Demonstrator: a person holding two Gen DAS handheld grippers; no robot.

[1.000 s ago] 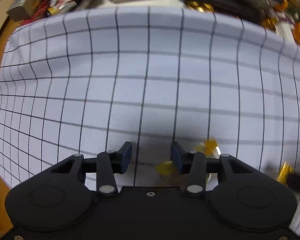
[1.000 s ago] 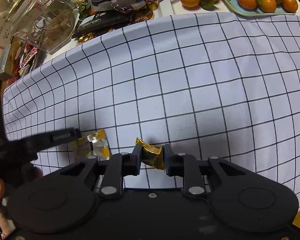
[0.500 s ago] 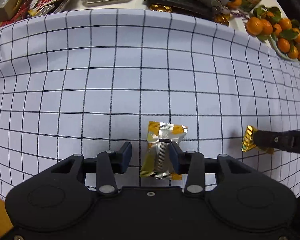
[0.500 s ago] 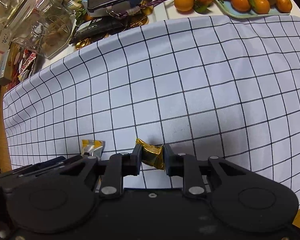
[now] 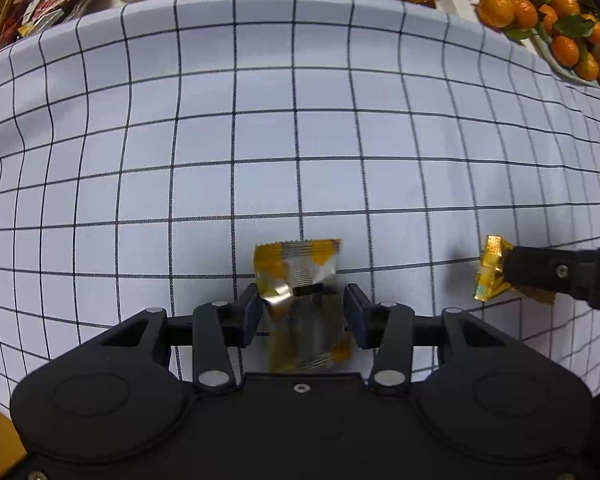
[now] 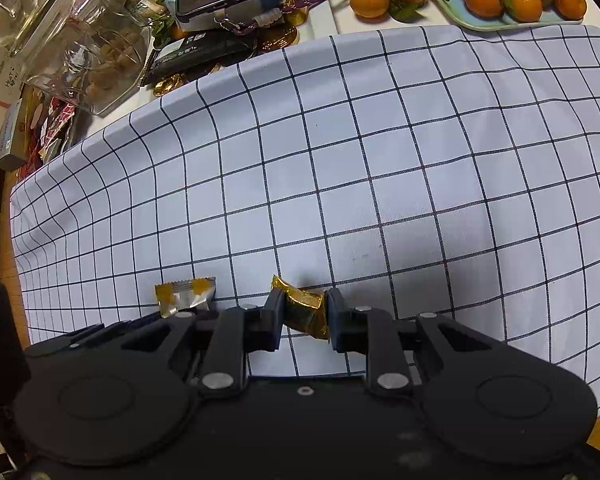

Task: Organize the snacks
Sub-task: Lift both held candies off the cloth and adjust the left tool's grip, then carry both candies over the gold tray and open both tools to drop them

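Two snacks in play: right gripper (image 6: 303,314) pinches gold-wrapped candy (image 6: 305,311); left gripper (image 5: 303,312), fingers spread and just opening, straddles silver-orange packet (image 5: 300,276) on checked tablecloth (image 5: 300,120). Centre, then close gently.

Silver-and-yellow packet (image 5: 298,276), crinkled, with serrated ends, lies flat on the checked cloth (image 5: 260,120) at 6 o'clock in the left wrist view. Gold foil candy (image 6: 305,307), crumpled, lies well apart at the packet's 3 o'clock, tilted, one end raised.
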